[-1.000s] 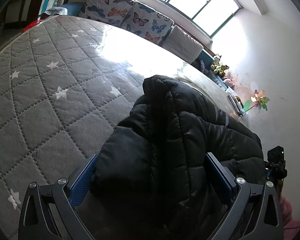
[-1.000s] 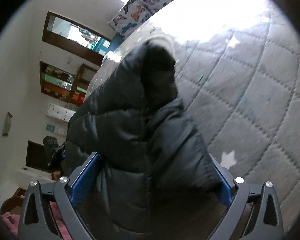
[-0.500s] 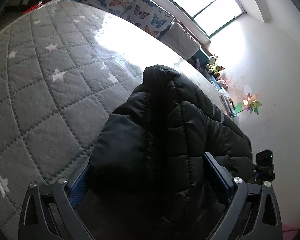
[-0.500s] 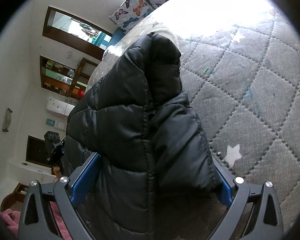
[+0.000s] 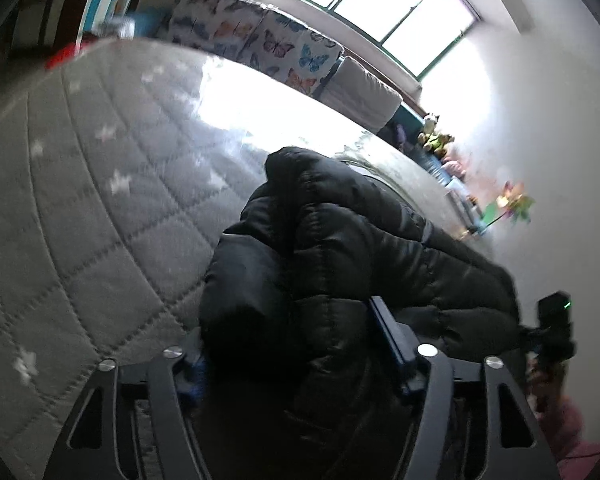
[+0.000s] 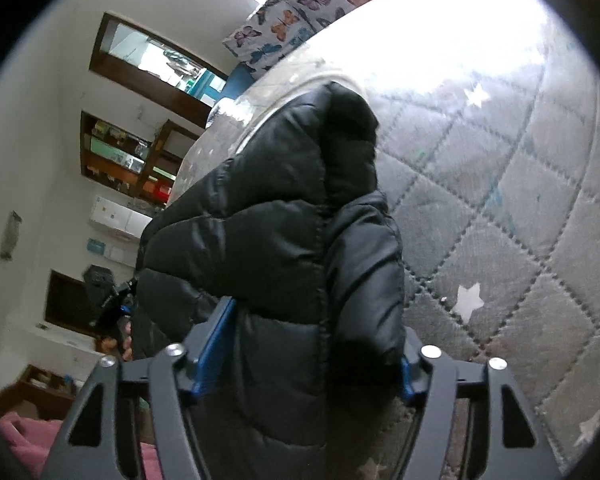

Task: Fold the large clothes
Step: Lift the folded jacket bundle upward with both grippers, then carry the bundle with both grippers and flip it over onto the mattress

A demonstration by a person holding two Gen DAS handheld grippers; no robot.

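A black puffer jacket [image 5: 340, 248] lies bunched on the grey quilted mattress [image 5: 100, 220], at its near edge. My left gripper [image 5: 288, 328] has one end of the jacket between its blue pads [image 5: 384, 332]; the jaws are closing and the pads press into the padding. In the right wrist view, the other end of the jacket [image 6: 284, 240] fills my right gripper [image 6: 316, 328]. Its jaws are also closing, with the blue pads [image 6: 214, 344] squeezing the fabric. The left pad in the left wrist view is mostly hidden under the jacket.
The star-patterned mattress [image 6: 500, 220] stretches away in bright sunlight. Butterfly-print cushions [image 5: 268, 40] and a grey cushion [image 5: 364, 96] line its far edge under the window. Toys [image 5: 436, 140] sit along the right wall. Shelves [image 6: 128, 160] stand to the left in the right wrist view.
Both grippers' jaws have narrowed from wide apart onto the jacket, and the pads now dig into the padding. The left wrist view has shifted slightly and is blurred.
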